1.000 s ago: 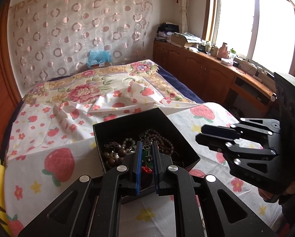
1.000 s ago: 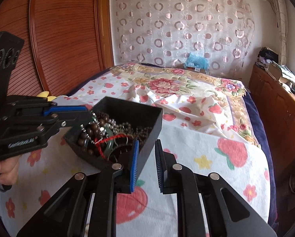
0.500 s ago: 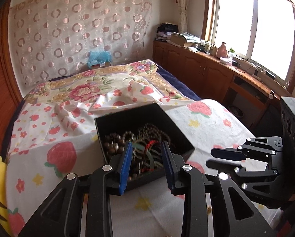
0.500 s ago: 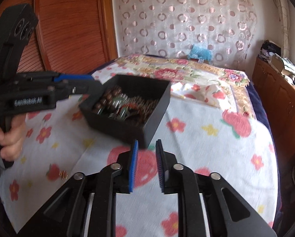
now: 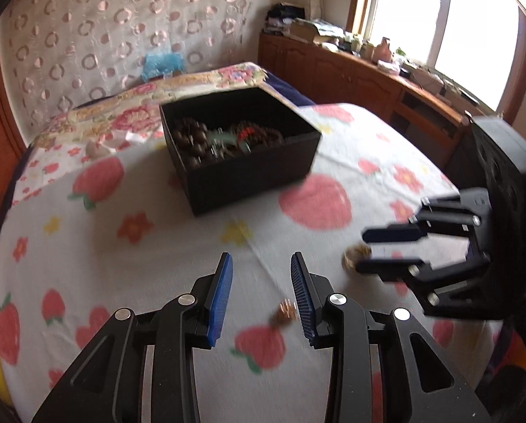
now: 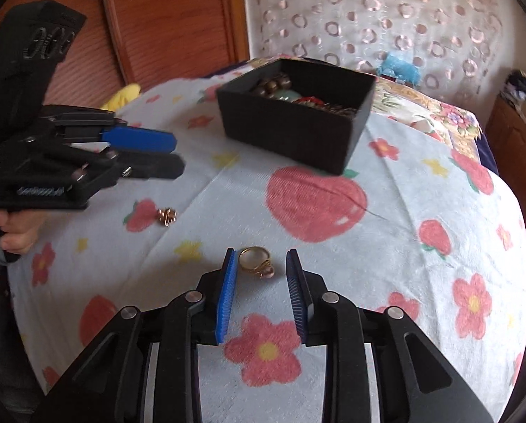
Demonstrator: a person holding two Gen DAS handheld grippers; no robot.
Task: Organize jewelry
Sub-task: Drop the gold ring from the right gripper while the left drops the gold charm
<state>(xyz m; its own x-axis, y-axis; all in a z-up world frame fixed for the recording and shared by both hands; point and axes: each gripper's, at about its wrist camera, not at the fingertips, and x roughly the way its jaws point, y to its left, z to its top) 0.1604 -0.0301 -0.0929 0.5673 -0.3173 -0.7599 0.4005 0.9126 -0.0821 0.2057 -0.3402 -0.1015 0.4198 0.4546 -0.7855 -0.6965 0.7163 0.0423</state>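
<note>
Right now the right tongs [image 6: 259, 264] are spread, with a gold ring [image 6: 255, 262] lying on the bedsheet [image 6: 421, 282] between their blue tips. Spread too, the left tongs [image 5: 261, 264] hang over the sheet, a small copper-coloured trinket [image 5: 283, 314] lying just beside the right-hand pad [image 5: 301, 299]. Farther back on the bed sits an open black box [image 5: 248, 176] holding brown bead strings [image 5: 192, 137], something pale green and a bit of red, all in a tangle.
</note>
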